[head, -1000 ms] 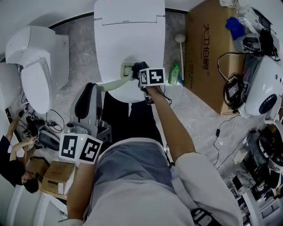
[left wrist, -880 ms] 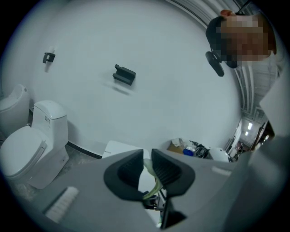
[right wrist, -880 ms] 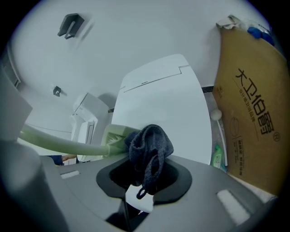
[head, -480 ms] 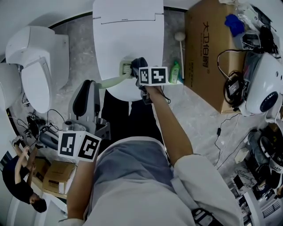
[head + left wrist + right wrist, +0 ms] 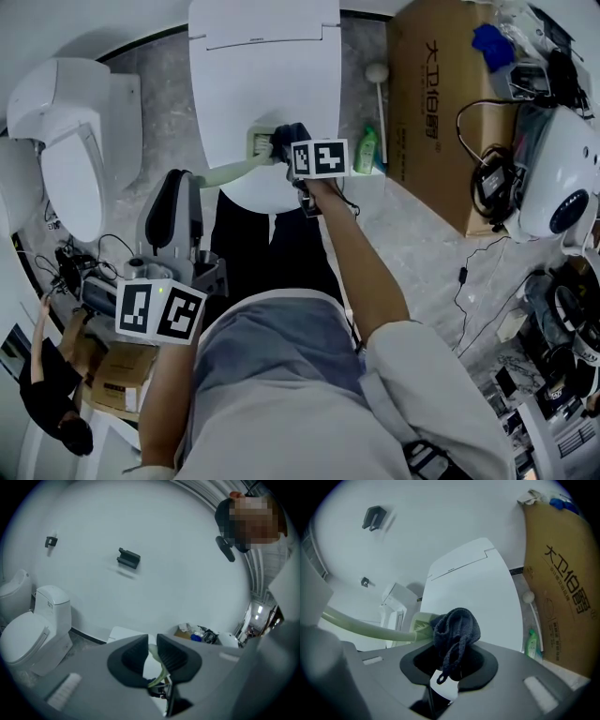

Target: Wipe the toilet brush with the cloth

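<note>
Seen from above, my left gripper [image 5: 152, 642] is clamped on the handle of the pale green toilet brush [image 5: 159, 674]. My right gripper [image 5: 289, 147] is closed tight on a dark blue cloth [image 5: 455, 626], which touches the brush head [image 5: 420, 623] above a closed white toilet lid [image 5: 262, 75].

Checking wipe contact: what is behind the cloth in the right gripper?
The pale green head of the toilet brush pokes out beside the cloth, touching it; the rest of the head is covered by the cloth. Beyond both is a closed white toilet lid.
</note>
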A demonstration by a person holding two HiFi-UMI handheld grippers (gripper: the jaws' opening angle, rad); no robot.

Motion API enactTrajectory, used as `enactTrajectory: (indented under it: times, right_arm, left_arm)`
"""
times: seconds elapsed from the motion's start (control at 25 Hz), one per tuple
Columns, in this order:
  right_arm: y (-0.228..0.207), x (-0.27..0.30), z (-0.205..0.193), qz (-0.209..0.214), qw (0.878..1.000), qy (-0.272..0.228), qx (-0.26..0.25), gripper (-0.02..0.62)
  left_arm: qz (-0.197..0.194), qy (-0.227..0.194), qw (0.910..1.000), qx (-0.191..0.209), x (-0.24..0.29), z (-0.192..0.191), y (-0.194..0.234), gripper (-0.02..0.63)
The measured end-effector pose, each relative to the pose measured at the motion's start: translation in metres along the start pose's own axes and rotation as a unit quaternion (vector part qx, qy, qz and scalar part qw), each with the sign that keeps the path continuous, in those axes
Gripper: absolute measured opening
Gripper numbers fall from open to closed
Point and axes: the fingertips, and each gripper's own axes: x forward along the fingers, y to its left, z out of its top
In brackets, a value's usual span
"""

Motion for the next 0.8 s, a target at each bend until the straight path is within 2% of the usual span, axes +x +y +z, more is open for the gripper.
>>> enactTrajectory:
  times: [0.12, 0.56, 0.8]
  right_arm:
    - [-0.008, -0.004, -0.002, -0.013, 1.000, 0.005, -0.012, 0.092]
    - [-0.018, -0.007, 0.017, -0.028, 1.000, -0.006, 0.004, 0.092]
    - [-0.026, 0.000, 0.026, -0.054, 0.999, -0.002, 0.003, 0.092]
  left_arm:
    - [0.000, 0.000, 1.0000, 0.002, 0.000, 0.000, -0.001, 0.000]
    - [0.000, 0.000, 1.0000, 0.000, 0.000, -0.002, 0.001, 0.000]
    - [-0.006, 0.001, 1.0000, 0.002, 0.001, -0.002, 0.001, 0.000]
